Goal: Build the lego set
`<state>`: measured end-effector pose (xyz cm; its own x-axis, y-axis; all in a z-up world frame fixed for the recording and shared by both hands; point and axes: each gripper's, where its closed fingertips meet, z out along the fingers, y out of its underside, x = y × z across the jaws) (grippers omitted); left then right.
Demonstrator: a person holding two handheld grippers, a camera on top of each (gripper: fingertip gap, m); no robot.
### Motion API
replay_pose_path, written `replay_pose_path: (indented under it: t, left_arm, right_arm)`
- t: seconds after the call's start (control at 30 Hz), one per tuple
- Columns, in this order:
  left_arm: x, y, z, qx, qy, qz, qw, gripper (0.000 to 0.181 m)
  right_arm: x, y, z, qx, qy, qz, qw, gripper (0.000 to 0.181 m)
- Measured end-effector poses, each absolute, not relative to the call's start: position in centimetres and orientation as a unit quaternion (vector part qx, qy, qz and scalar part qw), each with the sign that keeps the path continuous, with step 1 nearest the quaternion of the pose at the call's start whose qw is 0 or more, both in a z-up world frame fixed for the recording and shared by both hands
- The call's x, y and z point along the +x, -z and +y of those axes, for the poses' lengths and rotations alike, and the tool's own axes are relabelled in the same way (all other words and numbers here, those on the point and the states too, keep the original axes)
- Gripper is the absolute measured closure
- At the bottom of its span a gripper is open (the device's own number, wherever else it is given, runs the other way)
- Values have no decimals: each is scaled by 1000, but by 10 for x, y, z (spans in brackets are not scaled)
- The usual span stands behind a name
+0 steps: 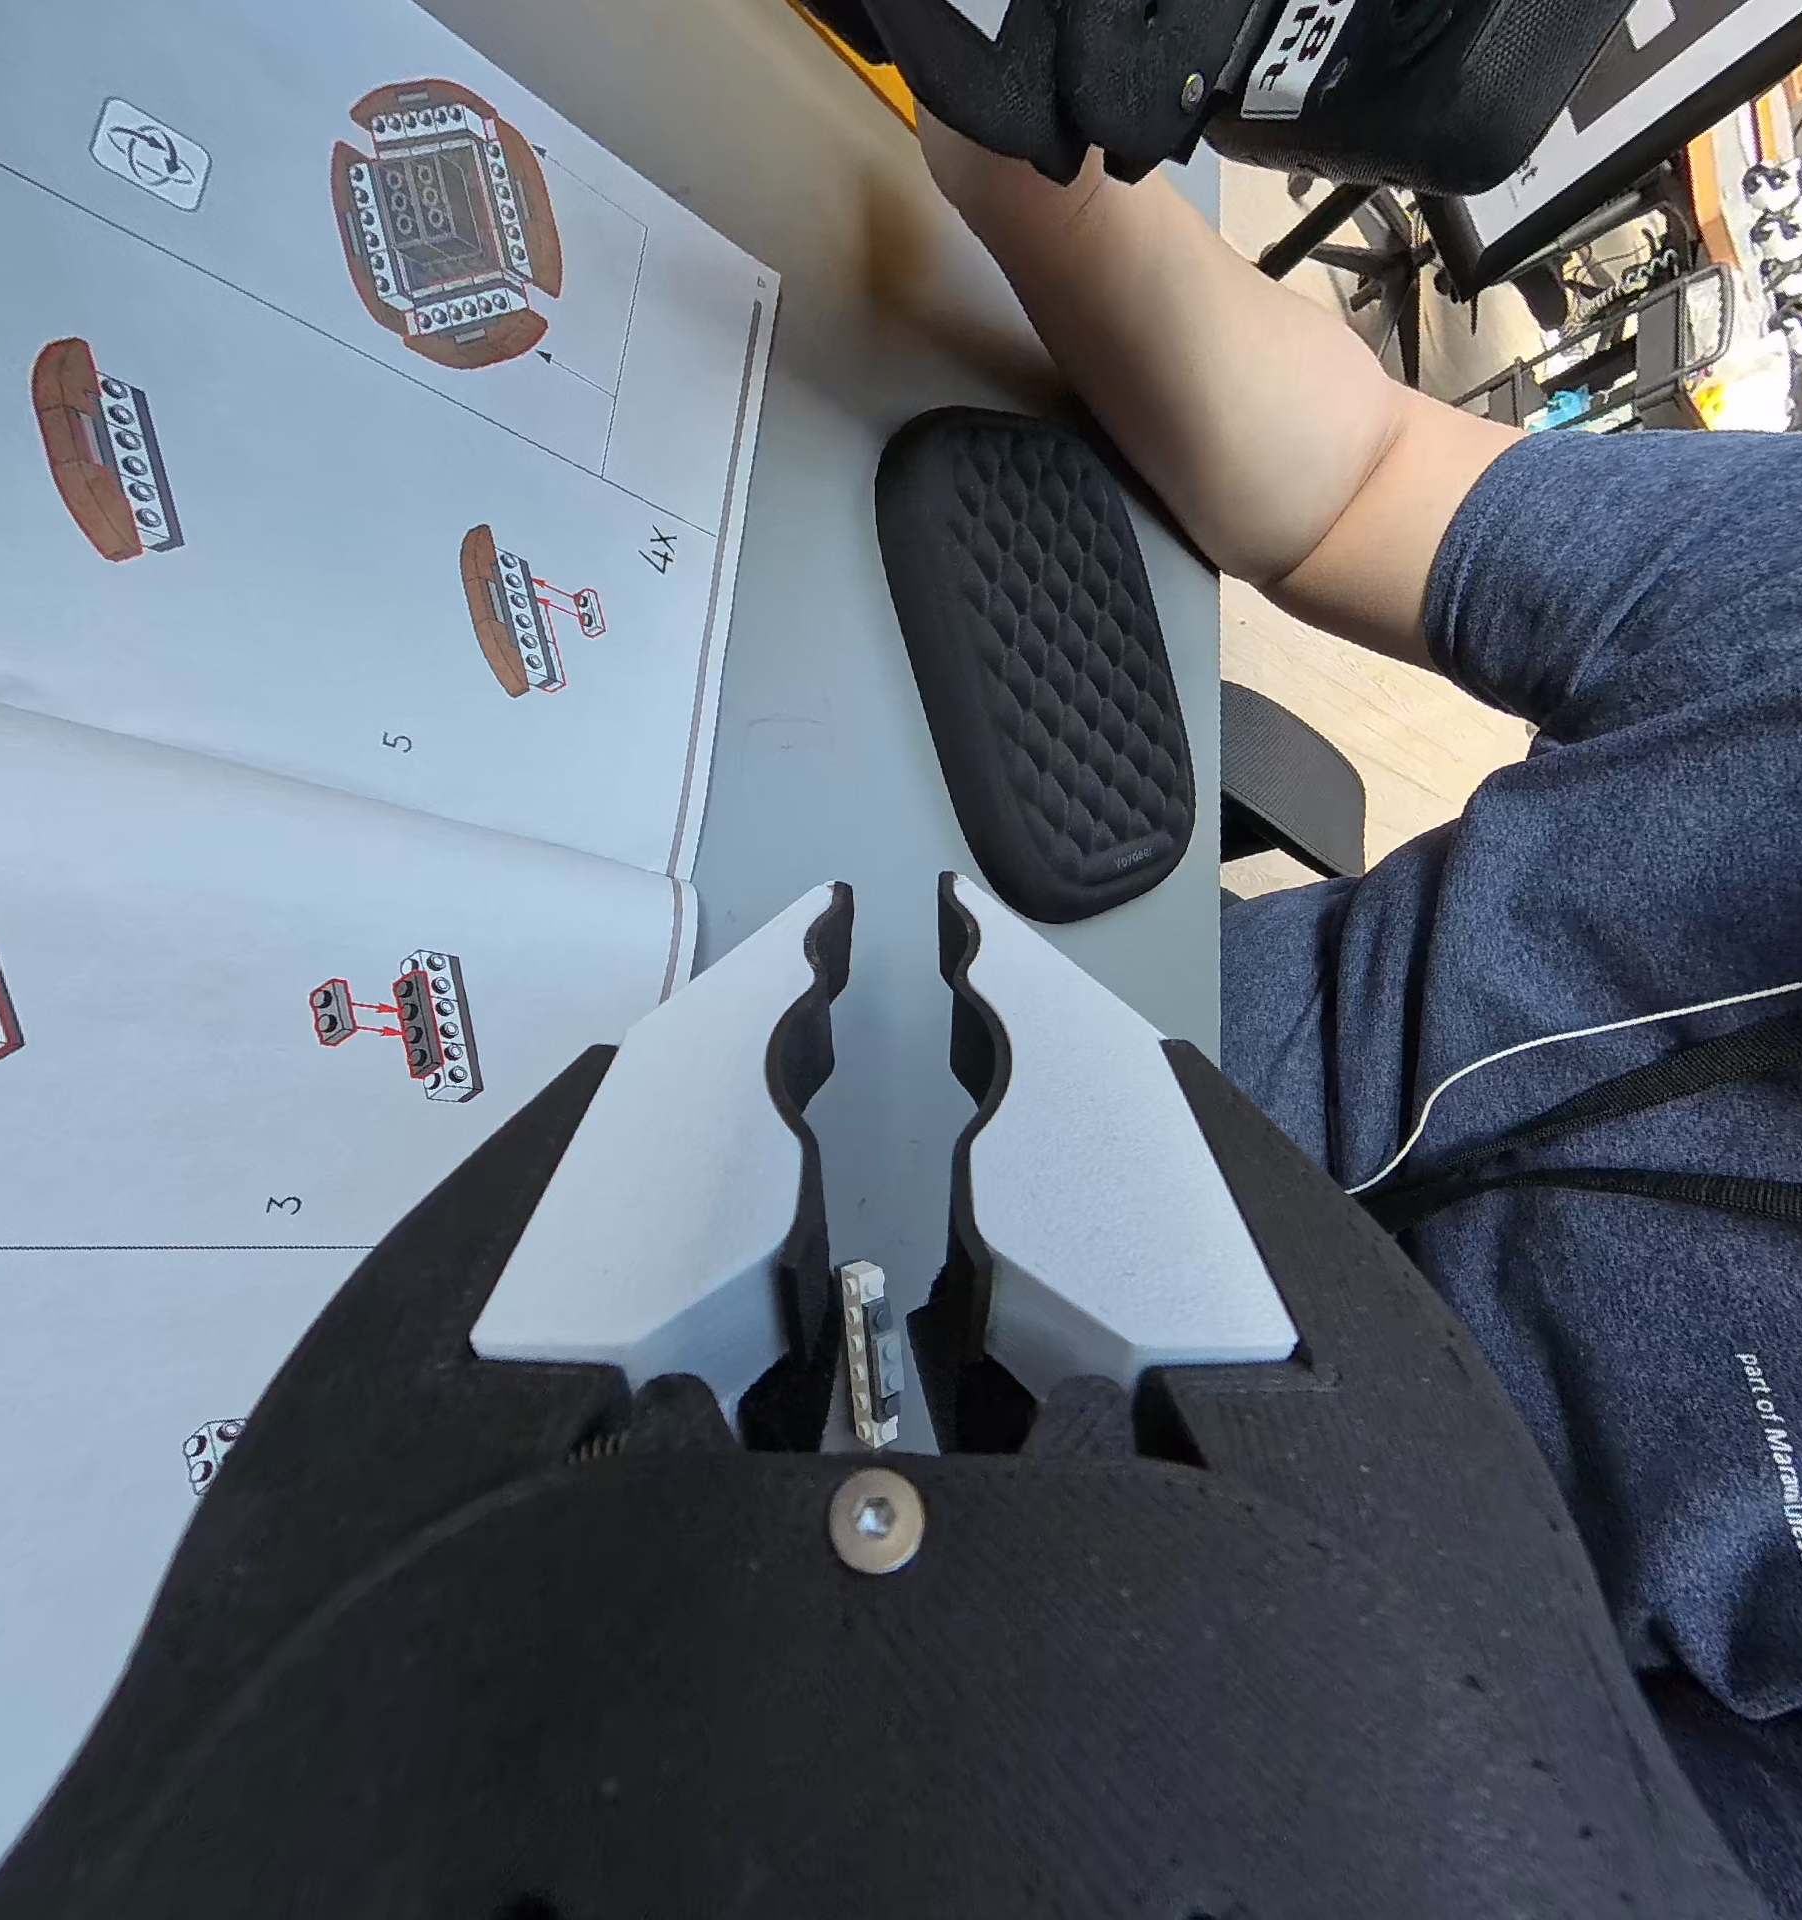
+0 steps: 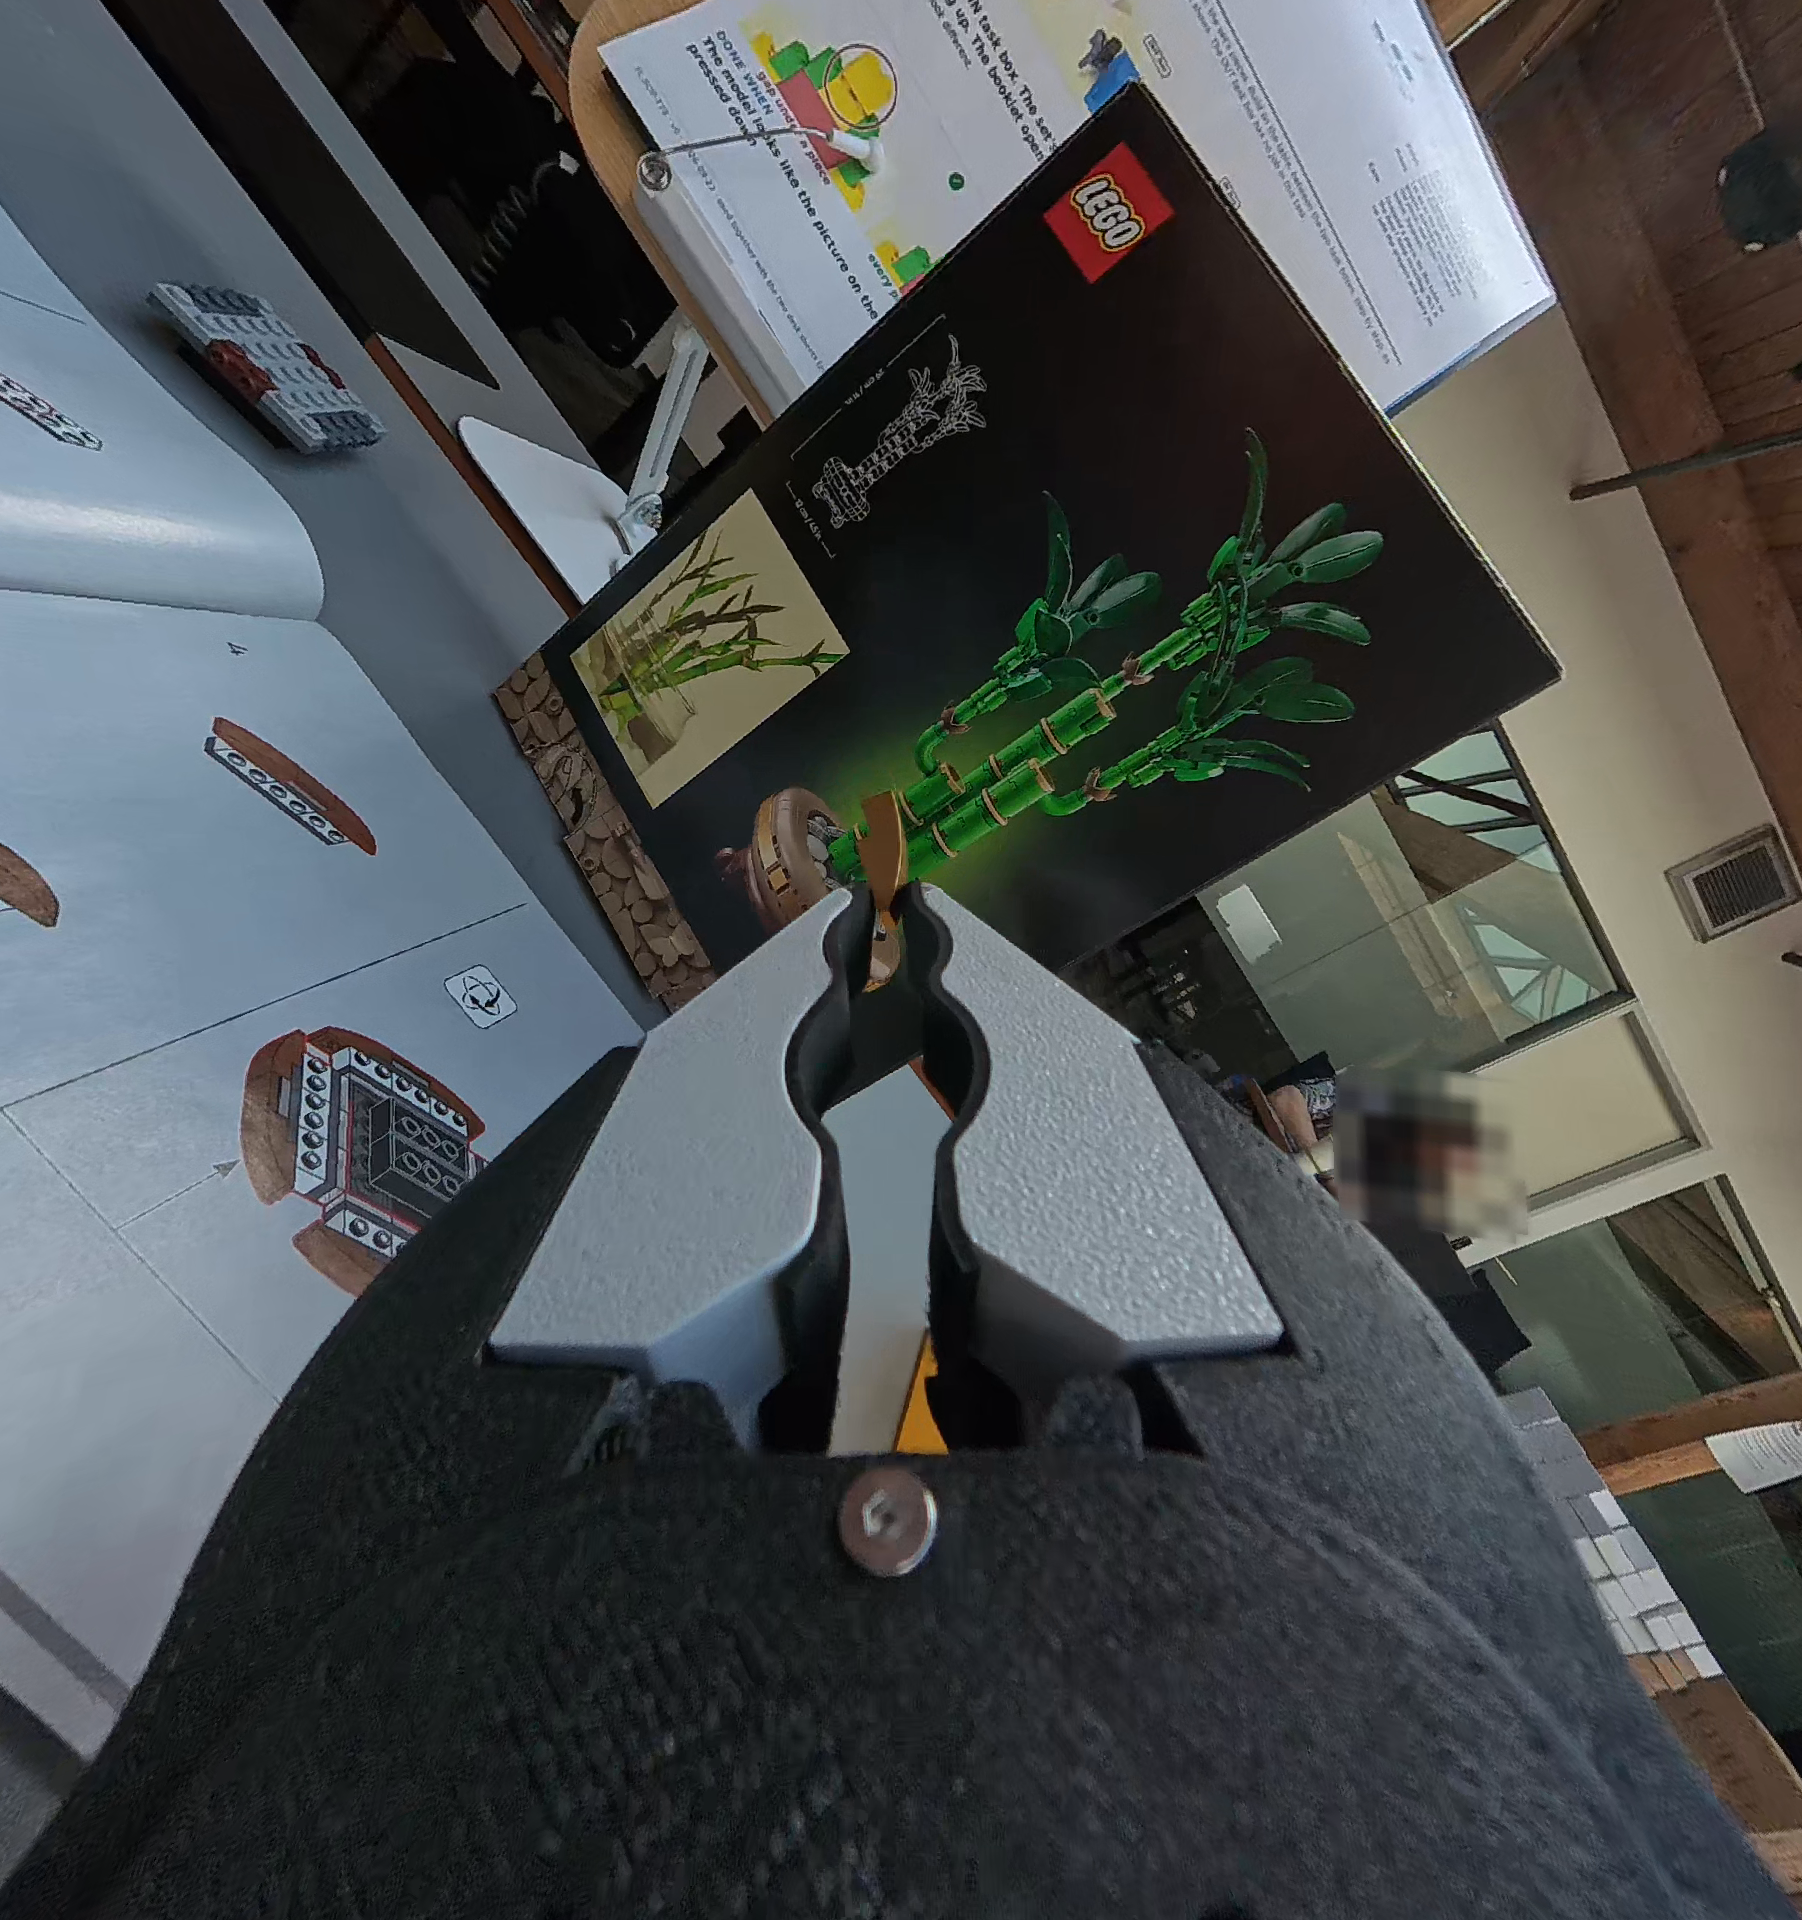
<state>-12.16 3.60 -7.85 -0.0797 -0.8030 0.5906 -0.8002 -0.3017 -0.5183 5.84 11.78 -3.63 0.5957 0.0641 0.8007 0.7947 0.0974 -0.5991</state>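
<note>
Between the tips of the right tongs (image 2: 884,914) sits a small brown curved piece (image 2: 881,847), pinched at its lower end with its upper end sticking out past the fingertips; the jaws are closed on it and held above the table. Beyond the piece stands the dark set box (image 2: 1136,582) printed with green bamboo stalks, upright near the far edge of the table (image 2: 523,665). To the left of the tongs the open instruction booklet (image 2: 201,935) lies flat, and past it, toward the far corner, rests a small grey assembly with red bricks (image 2: 268,364).

The left tongs (image 1: 895,904) stand with their jaws apart, holding nothing, low over the grey table (image 1: 824,644) near its front edge. Seen deep between the fingers, a short white strip with small grey bricks on its side (image 1: 869,1351) lies on the table. Just ahead and right of the tips, a black quilted pad (image 1: 1032,665) rests along the table's edge, with a person's bare forearm (image 1: 1219,384) beside it. The booklet (image 1: 305,623) covers the table to the left. At the upper edge of this view, part of the right tongs' black body (image 1: 1240,73) shows.
</note>
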Motion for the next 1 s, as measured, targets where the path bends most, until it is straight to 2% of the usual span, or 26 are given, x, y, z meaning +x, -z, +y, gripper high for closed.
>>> replay_pose_path:
  t: [0.43, 0.53, 0.63, 0.8, 1.0]
  left_arm:
    - [-124, 81, 38, -684, 427, 592, 1, 168]
    - [-125, 81, 40, -686, 425, 591, 2, 168]
    - [-130, 81, 43, -691, 415, 592, 6, 168]
    - [-137, 74, 57, -702, 414, 579, 27, 169]
    - [-141, 71, 64, -708, 414, 571, 36, 169]
  right_arm:
    - [54, 44, 118, -615, 248, -370, 651, 177]
    - [4, 73, 96, -569, 156, -517, 621, 177]
    - [-16, 96, 86, -563, 135, -577, 576, 177]
    - [-27, 122, 77, -579, 83, -615, 528, 177]
    - [-27, 127, 77, -585, 78, -618, 519, 176]
